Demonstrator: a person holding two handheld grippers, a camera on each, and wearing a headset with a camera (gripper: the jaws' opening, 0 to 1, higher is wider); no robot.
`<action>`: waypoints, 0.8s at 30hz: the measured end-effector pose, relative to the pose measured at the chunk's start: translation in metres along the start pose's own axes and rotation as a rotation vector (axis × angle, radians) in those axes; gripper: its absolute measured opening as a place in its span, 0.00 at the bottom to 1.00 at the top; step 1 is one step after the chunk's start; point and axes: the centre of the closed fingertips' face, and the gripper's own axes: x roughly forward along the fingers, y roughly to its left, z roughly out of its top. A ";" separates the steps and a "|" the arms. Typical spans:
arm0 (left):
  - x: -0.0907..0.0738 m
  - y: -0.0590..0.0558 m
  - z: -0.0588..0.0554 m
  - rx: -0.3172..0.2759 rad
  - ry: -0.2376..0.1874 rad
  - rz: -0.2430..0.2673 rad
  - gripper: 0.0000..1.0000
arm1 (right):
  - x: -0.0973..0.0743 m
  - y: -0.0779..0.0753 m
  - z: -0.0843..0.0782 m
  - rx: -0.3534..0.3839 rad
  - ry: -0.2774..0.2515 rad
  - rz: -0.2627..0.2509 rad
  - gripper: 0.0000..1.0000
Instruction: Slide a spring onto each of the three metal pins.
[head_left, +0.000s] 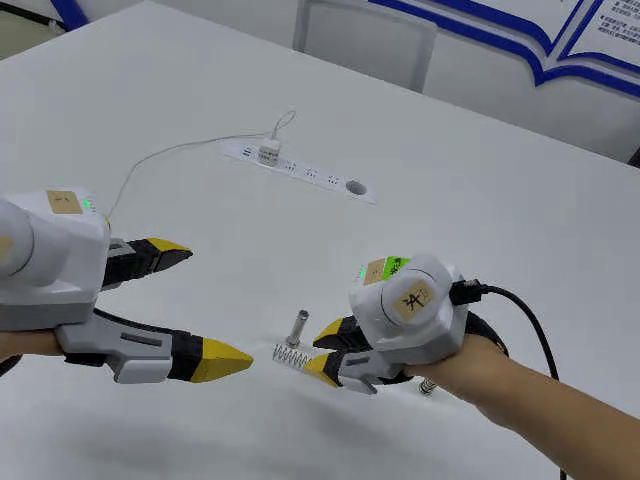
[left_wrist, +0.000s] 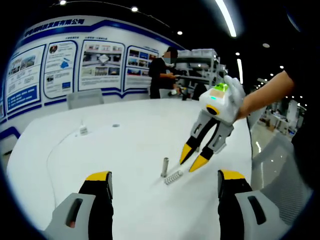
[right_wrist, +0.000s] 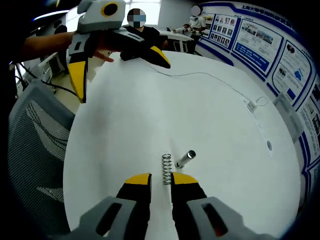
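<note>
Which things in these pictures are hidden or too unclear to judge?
- Head view: small metal part under the right hand, mostly covered by it; pin or spring, unclear.
- Right gripper view: whether the right gripper touches the spring; contact at the tips is too small to see.
- Left gripper view: wall posters, text too small.

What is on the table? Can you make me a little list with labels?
table: white, with a power strip set in it and a plug in the strip
pin: one, upright
spring: lying beside the pin, not on it
left gripper: wide open, holds nothing
right gripper: slightly open, tips at the spring's end
</note>
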 end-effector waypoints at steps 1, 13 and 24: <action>0.000 0.000 -0.001 -0.001 0.003 0.000 0.89 | 0.002 -0.001 -0.002 0.000 0.007 -0.001 0.16; 0.003 -0.010 -0.022 -0.012 0.057 -0.024 0.87 | 0.025 -0.008 -0.018 0.031 0.048 0.009 0.16; 0.009 -0.020 -0.027 0.010 0.097 -0.062 0.84 | 0.032 -0.008 -0.023 0.074 0.056 0.041 0.12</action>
